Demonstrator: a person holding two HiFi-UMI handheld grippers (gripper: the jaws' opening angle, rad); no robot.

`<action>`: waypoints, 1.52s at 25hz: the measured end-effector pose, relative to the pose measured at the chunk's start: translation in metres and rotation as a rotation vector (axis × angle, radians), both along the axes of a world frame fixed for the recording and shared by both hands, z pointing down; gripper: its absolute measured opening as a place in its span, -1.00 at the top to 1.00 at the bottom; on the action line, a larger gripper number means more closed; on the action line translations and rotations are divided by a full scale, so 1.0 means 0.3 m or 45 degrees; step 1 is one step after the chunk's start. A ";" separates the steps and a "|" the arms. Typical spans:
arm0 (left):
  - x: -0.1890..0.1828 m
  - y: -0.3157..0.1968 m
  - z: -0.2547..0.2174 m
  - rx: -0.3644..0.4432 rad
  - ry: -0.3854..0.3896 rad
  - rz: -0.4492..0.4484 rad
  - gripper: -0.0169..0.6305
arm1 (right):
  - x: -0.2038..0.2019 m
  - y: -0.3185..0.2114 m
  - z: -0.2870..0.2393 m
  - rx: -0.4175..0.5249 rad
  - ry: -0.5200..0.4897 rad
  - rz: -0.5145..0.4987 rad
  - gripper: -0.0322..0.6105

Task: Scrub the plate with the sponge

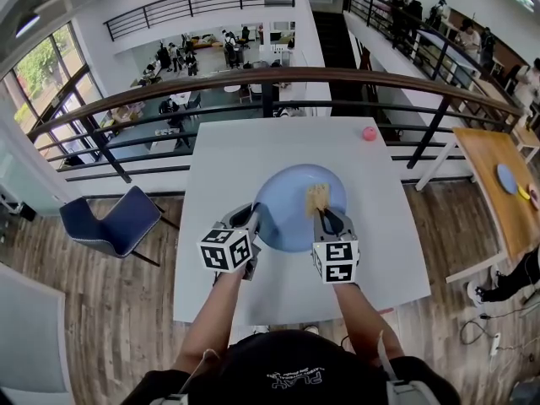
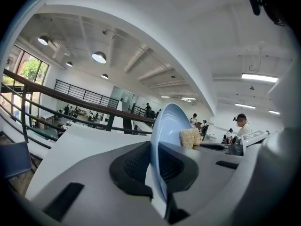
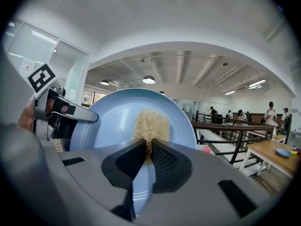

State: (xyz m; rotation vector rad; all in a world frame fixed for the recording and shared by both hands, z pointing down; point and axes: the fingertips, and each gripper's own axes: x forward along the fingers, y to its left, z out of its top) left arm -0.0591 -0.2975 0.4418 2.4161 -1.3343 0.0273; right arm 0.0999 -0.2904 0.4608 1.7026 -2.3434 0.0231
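A light blue plate is held up off the white table, tilted toward the right. My left gripper is shut on the plate's left rim; in the left gripper view the plate stands edge-on between the pads. My right gripper is shut on a tan fibrous sponge, which presses against the plate's face. In the right gripper view the sponge sticks out past the pads against the plate, right of its middle. The left gripper shows at that plate's left edge.
A small pink ball lies near the table's far right corner. A railing runs just behind the table. A blue chair stands to the left and a wooden table to the right.
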 end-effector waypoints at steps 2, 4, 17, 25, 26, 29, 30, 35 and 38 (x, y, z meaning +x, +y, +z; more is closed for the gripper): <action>-0.003 0.001 -0.009 0.006 -0.004 0.000 0.86 | 0.028 -0.004 -0.005 0.001 0.008 0.020 0.76; -0.008 -0.004 -0.018 0.015 -0.010 0.000 0.86 | 0.051 -0.010 -0.002 -0.003 0.010 0.038 0.76; -0.013 -0.024 -0.012 0.025 -0.055 -0.007 0.86 | -0.023 0.056 -0.035 0.032 0.049 -0.046 0.76; -0.017 -0.031 -0.003 0.022 -0.050 -0.017 0.86 | -0.233 0.117 0.015 -0.025 -0.006 -0.238 0.76; -0.015 -0.031 -0.004 0.026 -0.057 -0.020 0.86 | -0.260 0.118 0.016 -0.026 -0.010 -0.263 0.76; -0.019 -0.020 -0.014 0.042 -0.079 -0.025 0.86 | -0.348 0.135 0.014 -0.043 0.001 -0.328 0.76; -0.020 -0.015 -0.018 0.046 -0.080 -0.024 0.86 | -0.370 0.140 0.017 -0.051 0.008 -0.340 0.76; -0.026 -0.015 -0.036 0.052 -0.069 -0.037 0.86 | -0.412 0.138 0.034 -0.083 0.018 -0.363 0.76; -0.036 -0.014 -0.044 0.052 -0.057 -0.042 0.86 | -0.431 0.143 0.036 -0.089 0.032 -0.381 0.76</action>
